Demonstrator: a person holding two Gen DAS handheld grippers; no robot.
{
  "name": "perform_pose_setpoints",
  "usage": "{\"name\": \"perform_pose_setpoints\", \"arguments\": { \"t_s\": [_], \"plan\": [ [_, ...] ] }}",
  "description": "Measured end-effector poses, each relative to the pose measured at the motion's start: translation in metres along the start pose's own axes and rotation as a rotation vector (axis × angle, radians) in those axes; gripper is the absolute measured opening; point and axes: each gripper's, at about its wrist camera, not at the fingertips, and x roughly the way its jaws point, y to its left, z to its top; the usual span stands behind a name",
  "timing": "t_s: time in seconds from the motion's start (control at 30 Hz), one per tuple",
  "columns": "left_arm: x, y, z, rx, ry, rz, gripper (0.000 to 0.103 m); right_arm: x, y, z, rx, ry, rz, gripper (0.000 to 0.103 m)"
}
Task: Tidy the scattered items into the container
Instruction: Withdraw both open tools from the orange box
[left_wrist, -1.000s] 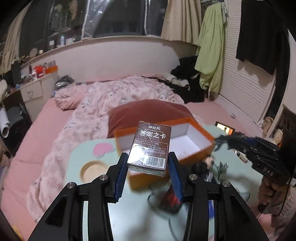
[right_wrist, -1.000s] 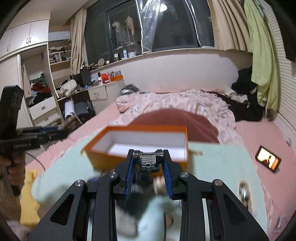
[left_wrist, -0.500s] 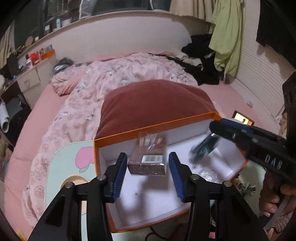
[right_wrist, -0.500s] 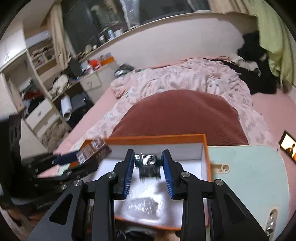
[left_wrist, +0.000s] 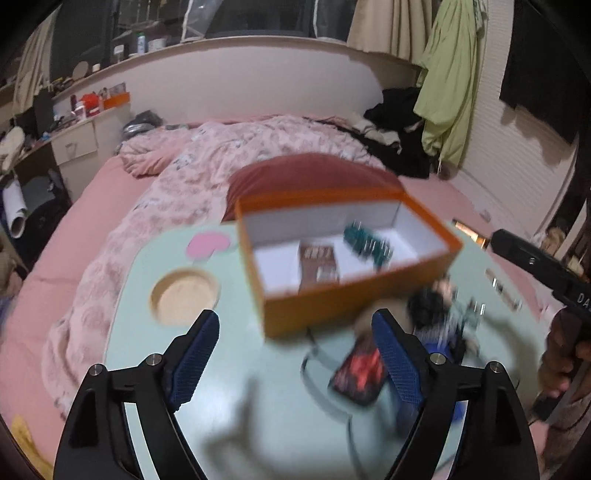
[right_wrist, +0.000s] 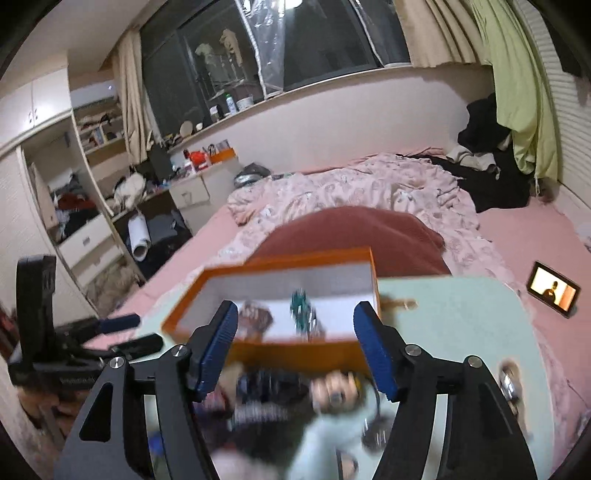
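An orange box (left_wrist: 354, 302) with a white inside stands on the pale green table (left_wrist: 258, 406). In it lie a brown card box (left_wrist: 319, 264) and a teal hair clip (left_wrist: 365, 243). Both also show in the right wrist view, the card box (right_wrist: 255, 314) and the clip (right_wrist: 303, 314) inside the orange box (right_wrist: 295, 347). My left gripper (left_wrist: 295, 354) is open and empty, held in front of the box. My right gripper (right_wrist: 299, 347) is open and empty above a blurred heap of small items (right_wrist: 288, 391). A dark red-lit packet (left_wrist: 358, 376) and a doll-like figure (left_wrist: 432, 302) lie on the table.
The table stands on a pink bed with a rumpled quilt (left_wrist: 207, 166) and a dark red pillow (left_wrist: 314, 173) behind the box. A round wooden recess (left_wrist: 184, 295) is in the table's left part. A lit phone (right_wrist: 554, 293) lies on the bed to the right.
Both grippers have opened and let go of the card box and the hair clip, which now lie in the orange box. Both grippers have drawn back toward the table's near side.
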Motion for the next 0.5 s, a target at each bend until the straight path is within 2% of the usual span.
{"name": "perform_pose_setpoints", "arguments": {
  "t_s": [0.13, 0.27, 0.4, 0.43, 0.47, 0.5],
  "plan": [
    [-0.006, 0.000, -0.040, 0.025, 0.066, 0.009, 0.084, -0.012, 0.004, -0.034, -0.028, 0.086, -0.002, 0.066],
    [-0.005, -0.003, -0.057, 0.023, 0.092, 0.021, 0.085, -0.015, 0.015, -0.067, -0.091, 0.185, -0.013, 0.066],
    [0.004, -0.010, -0.070, 0.050, 0.114, 0.033, 0.087, -0.019, 0.026, -0.087, -0.165, 0.231, -0.007, 0.066],
    [0.007, -0.014, -0.075, 0.060, 0.113, 0.045, 0.089, -0.020, 0.029, -0.090, -0.184, 0.238, -0.004, 0.066],
    [0.008, -0.017, -0.079, 0.070, 0.099, 0.058, 0.099, -0.020, 0.031, -0.093, -0.198, 0.243, -0.010, 0.066],
    [0.008, -0.019, -0.082, 0.071, 0.089, 0.055, 0.103, -0.019, 0.033, -0.097, -0.214, 0.252, -0.021, 0.067]
  ]
}}
